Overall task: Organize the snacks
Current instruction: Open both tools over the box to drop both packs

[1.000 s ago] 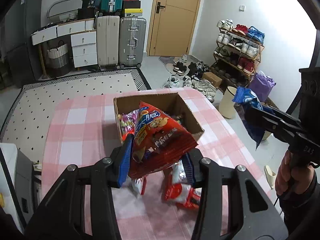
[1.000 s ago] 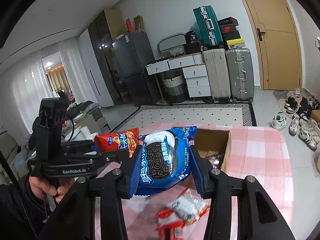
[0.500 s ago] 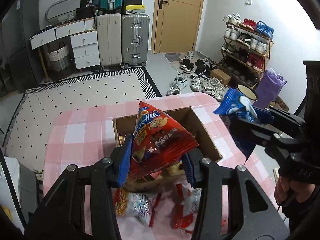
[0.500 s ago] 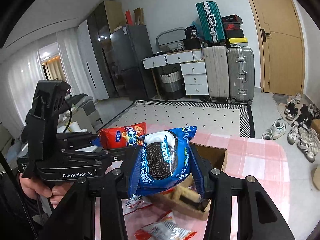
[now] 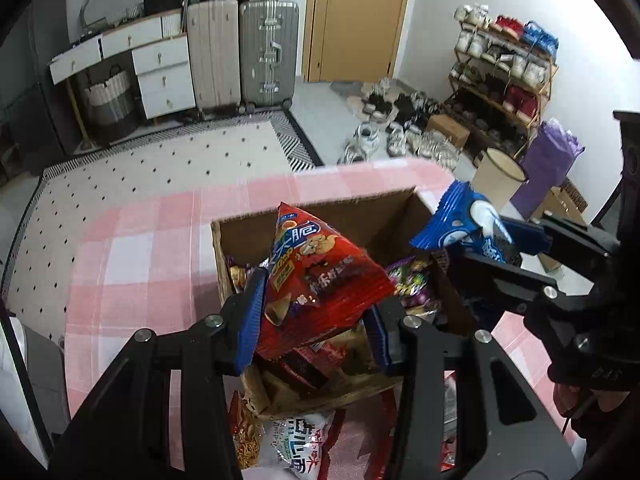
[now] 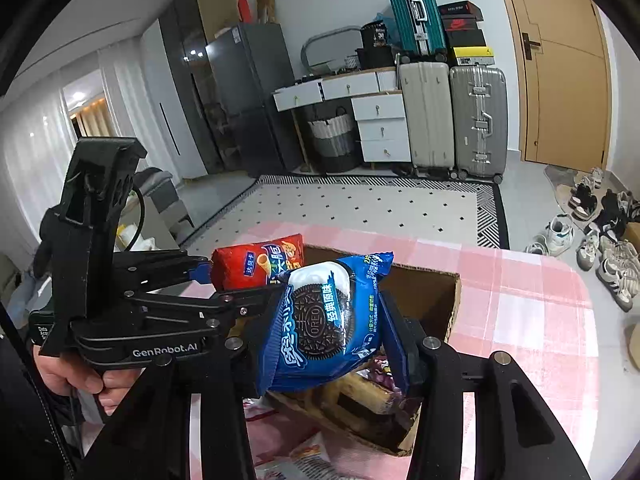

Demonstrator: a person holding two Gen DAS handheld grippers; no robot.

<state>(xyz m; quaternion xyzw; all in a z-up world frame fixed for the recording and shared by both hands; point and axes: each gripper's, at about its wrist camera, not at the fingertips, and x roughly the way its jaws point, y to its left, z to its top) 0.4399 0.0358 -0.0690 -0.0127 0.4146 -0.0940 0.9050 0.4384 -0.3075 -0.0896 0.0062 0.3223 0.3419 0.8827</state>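
My left gripper (image 5: 316,320) is shut on a red snack bag (image 5: 316,280) and holds it over the open cardboard box (image 5: 312,212) on the pink checked table. My right gripper (image 6: 332,336) is shut on a blue Oreo pack (image 6: 320,320), held above the box's (image 6: 436,292) near side. In the left wrist view the Oreo pack (image 5: 464,224) hangs at the box's right edge. In the right wrist view the red bag (image 6: 256,264) and left gripper sit just left of the Oreo pack. Several snacks lie inside the box.
Loose snack packs (image 5: 288,440) lie on the pink checked table (image 5: 132,248) in front of the box. Beyond the table are a patterned rug, suitcases (image 5: 244,48), white drawers, a door and a shoe rack (image 5: 504,68).
Both grippers have moved forward with their packs, so the box is now directly beneath them. The grips are unchanged.
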